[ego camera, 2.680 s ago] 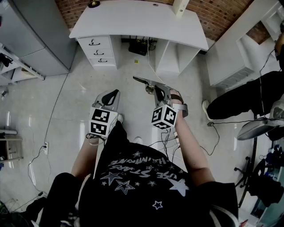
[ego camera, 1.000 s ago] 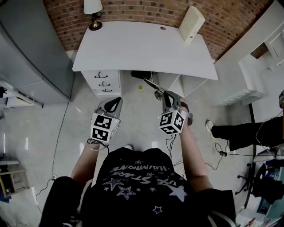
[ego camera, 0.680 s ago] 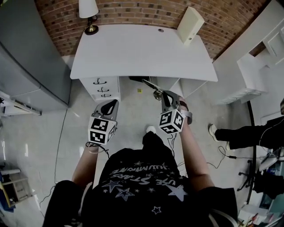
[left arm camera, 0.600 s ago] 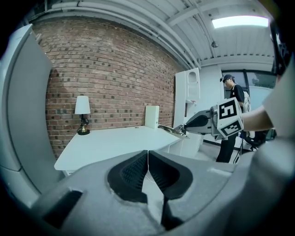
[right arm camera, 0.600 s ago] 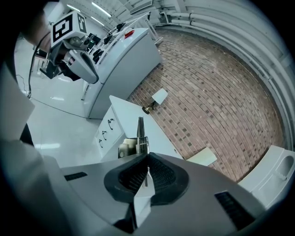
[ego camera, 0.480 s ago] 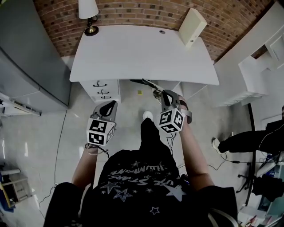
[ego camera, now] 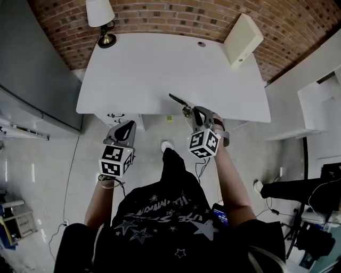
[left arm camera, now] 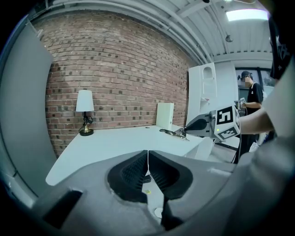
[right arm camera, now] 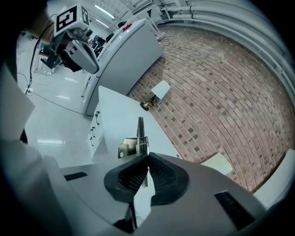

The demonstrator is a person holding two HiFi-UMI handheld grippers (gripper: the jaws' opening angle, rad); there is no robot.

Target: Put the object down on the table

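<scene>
The right tongs (right arm camera: 147, 160) are clamped on the metal tool (right arm camera: 139, 131), which hangs in the air just over the near edge of the desk (ego camera: 160, 69). The left tongs (left arm camera: 148, 159) are pressed together on nothing, short of that edge. This looks like the approach to setting down: next, the tool must be lowered until it rests on the desk top, and only then should the jaws part.

A red brick wall (ego camera: 176, 16) stood ahead of the left gripper (ego camera: 128, 125) and the right gripper (ego camera: 192, 113). Against it stood a white table (ego camera: 160, 69), its front edge near the right gripper. A table lamp (ego camera: 100, 15) sat far ahead of the left gripper. A tall grey cabinet (ego camera: 32, 64) rose to that gripper's left. White shelving (ego camera: 319, 101) stood off the right gripper's right. Glossy pale floor tiles (ego camera: 48, 176) lay below, and a ceiling light panel (left arm camera: 246, 14) glowed overhead.
</scene>
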